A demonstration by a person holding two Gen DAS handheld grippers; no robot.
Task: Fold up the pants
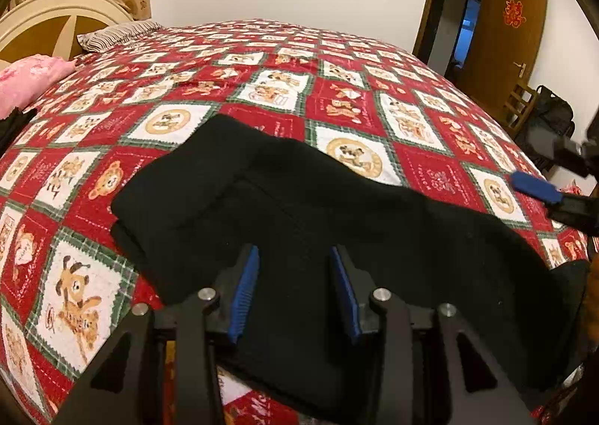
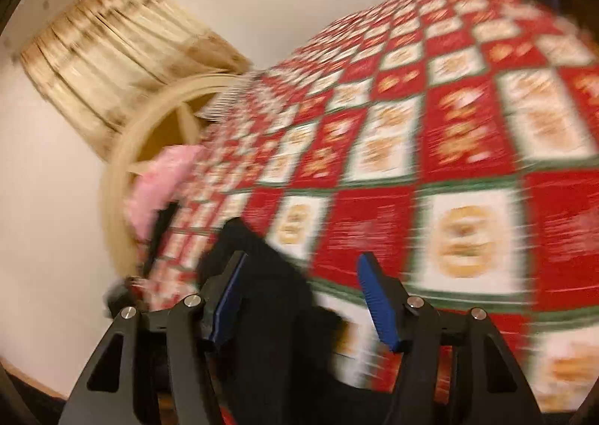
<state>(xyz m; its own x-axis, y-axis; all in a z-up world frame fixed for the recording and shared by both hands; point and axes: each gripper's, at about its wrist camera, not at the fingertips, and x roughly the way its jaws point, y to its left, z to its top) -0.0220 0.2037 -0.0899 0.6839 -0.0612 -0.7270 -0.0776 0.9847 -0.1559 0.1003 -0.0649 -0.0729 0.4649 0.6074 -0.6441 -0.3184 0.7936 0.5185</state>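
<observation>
Black pants part-folded on the patterned bed, both grippers released above them.

The pants (image 1: pixel 292 222) lie doubled on the quilt (image 1: pixel 262 88), directly ahead of and beneath the left gripper (image 1: pixel 294 256), whose blue pads (image 1: pixel 245 290) stand apart over the cloth with nothing pinched between them. The right gripper (image 2: pixel 302 267) also stands apart; dark fabric lies just ahead of its left-hand pad, not clamped (this view is smeared, so contact cannot be told). Its fingertip also shows at the far right of the left wrist view, off the pants. The step in hand appears to be a release between folds. The next move likely calls for pinching one end of the bundle and carrying it over the other, edges kept aligned.
</observation>
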